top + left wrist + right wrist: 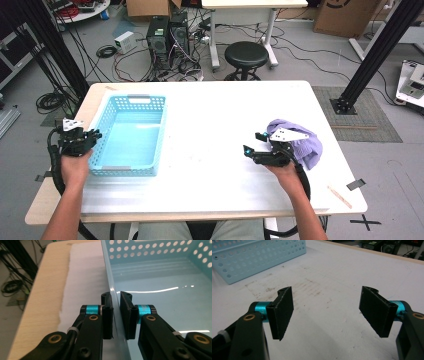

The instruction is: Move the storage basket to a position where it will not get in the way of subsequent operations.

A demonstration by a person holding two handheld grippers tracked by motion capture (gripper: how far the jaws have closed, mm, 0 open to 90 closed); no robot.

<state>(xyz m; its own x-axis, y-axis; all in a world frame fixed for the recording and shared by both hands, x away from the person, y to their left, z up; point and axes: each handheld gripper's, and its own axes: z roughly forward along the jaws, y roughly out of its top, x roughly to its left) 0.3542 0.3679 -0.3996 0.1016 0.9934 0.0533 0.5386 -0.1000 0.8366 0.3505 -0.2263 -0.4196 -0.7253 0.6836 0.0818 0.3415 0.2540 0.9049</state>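
A light blue perforated basket [132,97] stands empty on the left part of the white table [225,115]. My left gripper [94,135] is at its left wall; in the left gripper view the gripper [116,315] straddles that wall [115,305], one pad outside and one inside, both pressed on it. A crumpled purple cloth [305,145] lies at the table's right side. Just left of the cloth my right gripper [253,143] hovers low over the bare tabletop, pointing left. In the right gripper view it [328,312] stands open with nothing between the pads, the basket [257,257] far off at upper left.
A thin wooden stick [340,196] and a bit of tape [355,184] lie near the table's front right corner. Beyond the far edge are a black stool [246,55], computer towers [167,35] and loose cables on the floor. Black frame posts stand at both sides.
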